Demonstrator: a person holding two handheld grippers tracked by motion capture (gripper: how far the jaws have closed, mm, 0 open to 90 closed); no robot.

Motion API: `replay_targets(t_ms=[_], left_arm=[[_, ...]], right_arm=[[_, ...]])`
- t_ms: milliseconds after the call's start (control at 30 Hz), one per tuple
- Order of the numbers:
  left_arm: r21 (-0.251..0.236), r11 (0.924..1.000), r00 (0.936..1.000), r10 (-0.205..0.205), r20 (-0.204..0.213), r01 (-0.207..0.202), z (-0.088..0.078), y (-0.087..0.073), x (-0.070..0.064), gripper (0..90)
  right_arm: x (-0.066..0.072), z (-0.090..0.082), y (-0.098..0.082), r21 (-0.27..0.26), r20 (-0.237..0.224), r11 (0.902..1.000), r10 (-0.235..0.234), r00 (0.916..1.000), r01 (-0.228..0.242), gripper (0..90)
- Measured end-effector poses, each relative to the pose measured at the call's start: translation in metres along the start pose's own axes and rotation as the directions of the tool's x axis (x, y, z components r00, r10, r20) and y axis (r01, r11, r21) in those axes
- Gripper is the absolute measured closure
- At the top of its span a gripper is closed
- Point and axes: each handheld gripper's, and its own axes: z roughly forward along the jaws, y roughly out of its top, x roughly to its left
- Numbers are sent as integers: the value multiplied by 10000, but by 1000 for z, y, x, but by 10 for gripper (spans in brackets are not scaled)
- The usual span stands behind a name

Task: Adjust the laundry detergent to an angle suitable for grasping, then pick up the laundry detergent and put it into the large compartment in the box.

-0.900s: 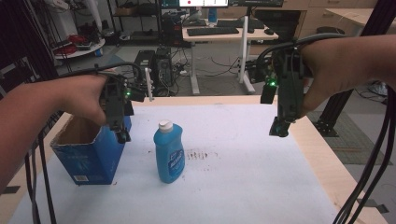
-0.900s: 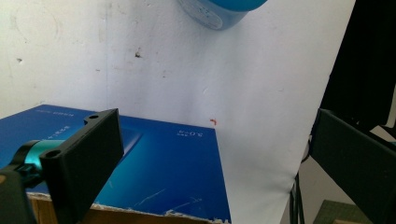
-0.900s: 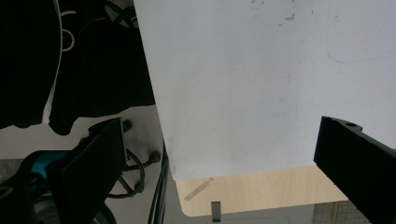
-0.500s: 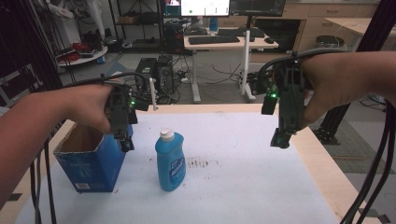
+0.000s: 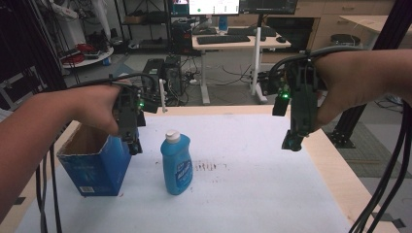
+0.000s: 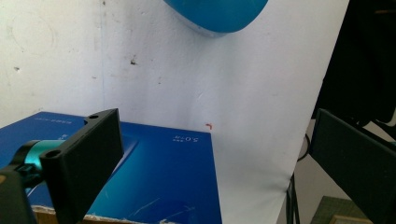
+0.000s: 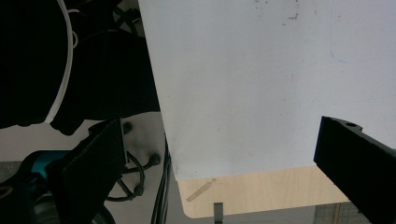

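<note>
Both grippers hang above the table with nothing between their jaws. At left of centre in the high view, the left gripper (image 5: 134,145) points down just over the right-hand wall of the open blue cardboard box (image 5: 94,165), which sits in the lower left of the frame on the white table cover (image 5: 252,184); in the left gripper view its two black jaws stand wide apart at the bottom corners, with the box's blue side (image 6: 159,177) below and between them and bare white cover beyond. Just right of that box, a little left of centre in the high view, stands the blue bottle (image 5: 176,162), upright with its white cap on (its rounded blue body also pokes into the top edge of the left gripper view (image 6: 217,14)). It is near the left gripper but apart from it. Over in the right half of the high view, the right gripper (image 5: 290,141) hangs above the table's right edge, well apart from the bottle; its tip is small and dark there, so the gap is hard to judge, but the right gripper view shows its jaws spread wide over the corner of the white cover and the pale wooden table edge (image 7: 261,191).
</note>
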Motion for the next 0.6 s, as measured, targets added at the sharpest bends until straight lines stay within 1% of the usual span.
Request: replay_targets(t_ms=[233,300,433,600], left_arm=[[-1,10000,10000,0,28,0,0,-3,-1,31],[-149,9998,10000,-89,-33,89,-1,-6,-2,31],[9,10000,10000,-96,8,96,0,-6,-3,31],[-58,9999,9999,-124,1,124,-1,-5,-2,31]], right_arm=[[0,3,1,72,-50,10000,12,10000,-12,16],[1,2,2,53,18,10000,-17,10000,17,15],[2,0,2,-17,34,10000,-49,10000,50,15],[1,1,0,64,43,10000,64,10000,-65,16]])
